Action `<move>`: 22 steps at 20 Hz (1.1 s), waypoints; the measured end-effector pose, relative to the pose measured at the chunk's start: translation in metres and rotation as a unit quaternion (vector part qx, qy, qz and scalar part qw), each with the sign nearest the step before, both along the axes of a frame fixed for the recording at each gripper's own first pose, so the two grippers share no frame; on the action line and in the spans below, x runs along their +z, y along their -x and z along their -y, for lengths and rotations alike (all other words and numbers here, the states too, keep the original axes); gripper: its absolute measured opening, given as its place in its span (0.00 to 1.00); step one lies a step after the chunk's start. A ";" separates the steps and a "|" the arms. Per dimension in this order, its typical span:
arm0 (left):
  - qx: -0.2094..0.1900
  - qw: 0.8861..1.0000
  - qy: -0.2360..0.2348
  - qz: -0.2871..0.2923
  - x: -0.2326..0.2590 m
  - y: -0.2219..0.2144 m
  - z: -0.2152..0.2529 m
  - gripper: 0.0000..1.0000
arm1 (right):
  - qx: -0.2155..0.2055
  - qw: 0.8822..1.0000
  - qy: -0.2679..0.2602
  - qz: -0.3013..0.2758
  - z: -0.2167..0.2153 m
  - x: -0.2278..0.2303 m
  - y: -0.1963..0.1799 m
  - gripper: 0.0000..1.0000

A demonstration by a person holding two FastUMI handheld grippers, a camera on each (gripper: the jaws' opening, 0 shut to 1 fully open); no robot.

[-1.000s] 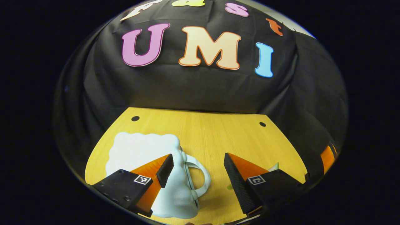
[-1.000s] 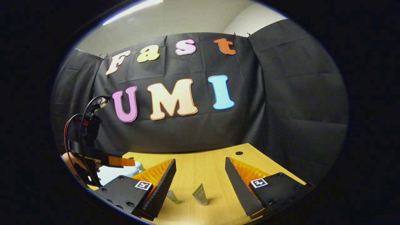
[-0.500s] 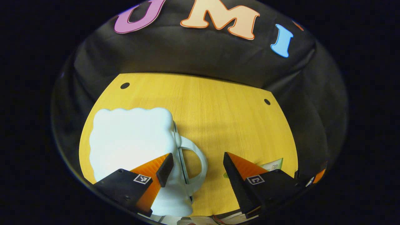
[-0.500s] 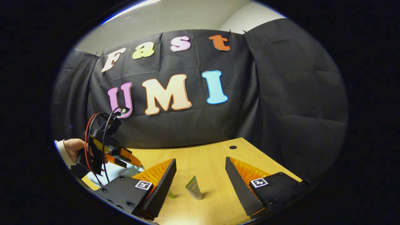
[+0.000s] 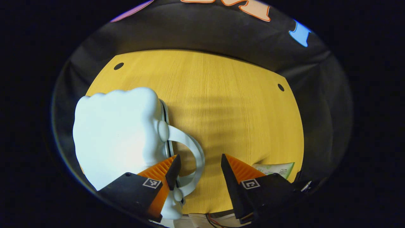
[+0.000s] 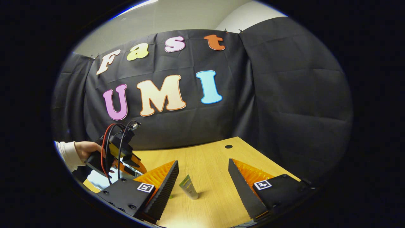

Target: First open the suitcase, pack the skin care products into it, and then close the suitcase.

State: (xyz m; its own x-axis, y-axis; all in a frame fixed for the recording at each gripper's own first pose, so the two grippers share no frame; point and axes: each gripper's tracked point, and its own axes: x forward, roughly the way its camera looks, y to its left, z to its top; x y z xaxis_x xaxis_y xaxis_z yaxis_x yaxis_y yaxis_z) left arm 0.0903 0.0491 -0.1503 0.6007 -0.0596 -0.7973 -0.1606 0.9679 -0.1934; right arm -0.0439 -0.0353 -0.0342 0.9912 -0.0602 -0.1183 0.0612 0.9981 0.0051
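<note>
A pale, cloud-shaped suitcase lies shut on the wooden table at the left of the left gripper view. Its loop handle juts toward the middle. My left gripper is open low over that handle, whose arc passes between the two fingers. A green and white tube peeks out behind the right finger. In the right gripper view, my right gripper hangs open above the table with a small tube lying just beyond the fingers. There the left gripper hovers over the suitcase.
A person's hand with a white sleeve holds the left gripper, trailing red and black cables. Two small dark holes mark the table's far corners. Black cloth walls close the back and sides. Bare tabletop stretches to the right of the suitcase.
The left gripper has tipped downward and drawn closer to the suitcase, bringing its fingers around the handle. The right gripper has drifted slightly, staying open.
</note>
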 end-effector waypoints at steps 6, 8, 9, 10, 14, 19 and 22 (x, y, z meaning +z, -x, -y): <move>0.016 0.998 0.008 -0.057 -0.025 -0.005 0.000 0.57 | -0.002 1.000 -0.003 -0.003 0.006 -0.002 0.000 0.98; 0.014 0.997 0.001 -0.073 -0.032 -0.006 0.001 0.55 | -0.003 1.000 -0.005 -0.007 0.008 -0.005 0.000 0.98; 0.014 0.997 -0.003 -0.077 -0.035 -0.008 0.001 0.53 | -0.003 1.000 -0.006 -0.009 0.009 -0.005 0.000 0.98; 0.012 0.997 -0.003 -0.082 -0.038 -0.010 0.001 0.51 | -0.002 1.000 -0.006 -0.011 0.010 -0.007 0.000 0.98; 0.006 0.995 -0.009 -0.099 -0.048 -0.013 0.004 0.43 | -0.009 1.000 -0.005 -0.016 0.018 -0.010 0.000 0.98; 0.001 0.992 -0.031 -0.124 -0.063 -0.013 0.000 0.31 | -0.019 1.000 -0.011 -0.017 0.029 -0.009 -0.003 0.98; 0.005 0.990 -0.026 -0.135 -0.067 -0.013 0.000 0.22 | -0.022 0.999 -0.012 -0.020 0.033 -0.011 -0.004 0.98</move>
State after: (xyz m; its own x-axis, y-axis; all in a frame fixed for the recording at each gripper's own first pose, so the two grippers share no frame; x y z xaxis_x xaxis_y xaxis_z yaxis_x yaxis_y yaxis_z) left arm 0.1031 0.0494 -0.2176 0.3652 -0.0090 -0.9309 -0.2088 0.9737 -0.0914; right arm -0.0397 -0.0683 -0.0456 0.9821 -0.1000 -0.1596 0.1054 0.9941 0.0255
